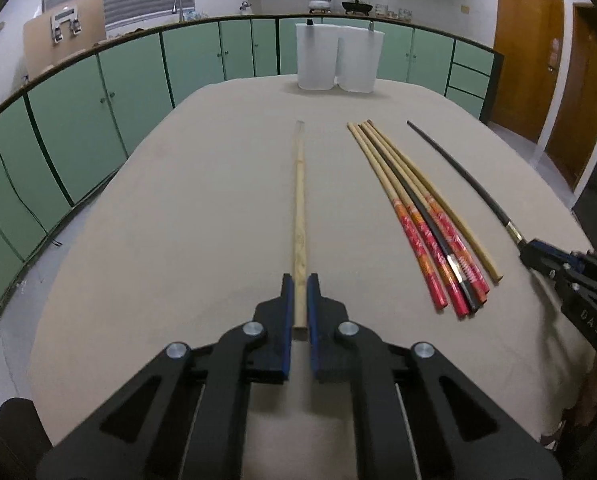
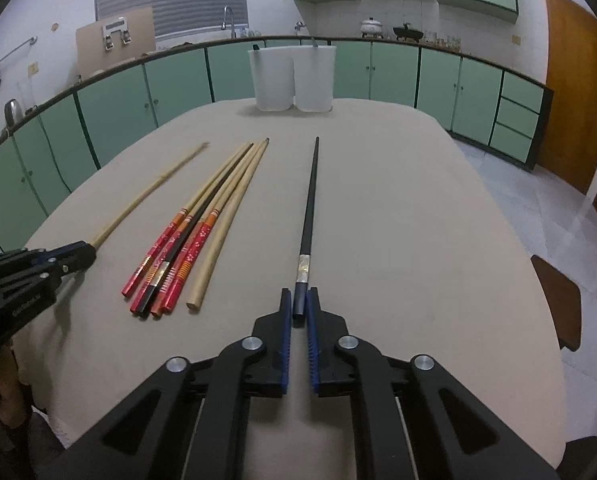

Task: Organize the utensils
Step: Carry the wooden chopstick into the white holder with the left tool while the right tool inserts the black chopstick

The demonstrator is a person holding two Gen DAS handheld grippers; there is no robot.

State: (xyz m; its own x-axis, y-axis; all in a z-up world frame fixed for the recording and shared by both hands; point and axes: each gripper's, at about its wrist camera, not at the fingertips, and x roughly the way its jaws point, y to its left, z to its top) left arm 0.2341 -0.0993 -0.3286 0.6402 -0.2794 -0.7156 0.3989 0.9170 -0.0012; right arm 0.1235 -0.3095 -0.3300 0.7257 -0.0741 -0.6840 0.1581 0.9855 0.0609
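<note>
My left gripper (image 1: 299,284) is shut on the thick end of a pale wooden chopstick (image 1: 299,188) that lies along the beige table, pointing away. My right gripper (image 2: 299,300) is shut on the thick end of a black chopstick (image 2: 309,208) with a silver band, also pointing away. Between them lies a bundle of several chopsticks (image 1: 422,216), some with red and orange handles, one black, one plain wood; it also shows in the right wrist view (image 2: 202,224). Two white containers (image 1: 338,58) stand at the table's far edge, also in the right wrist view (image 2: 292,78).
The beige table (image 2: 418,240) falls off at its rounded edges on all sides. Green cabinets (image 1: 98,92) run behind it. A dark chair (image 2: 558,304) stands at the right. The right gripper shows in the left wrist view (image 1: 526,254), the left gripper in the right wrist view (image 2: 86,252).
</note>
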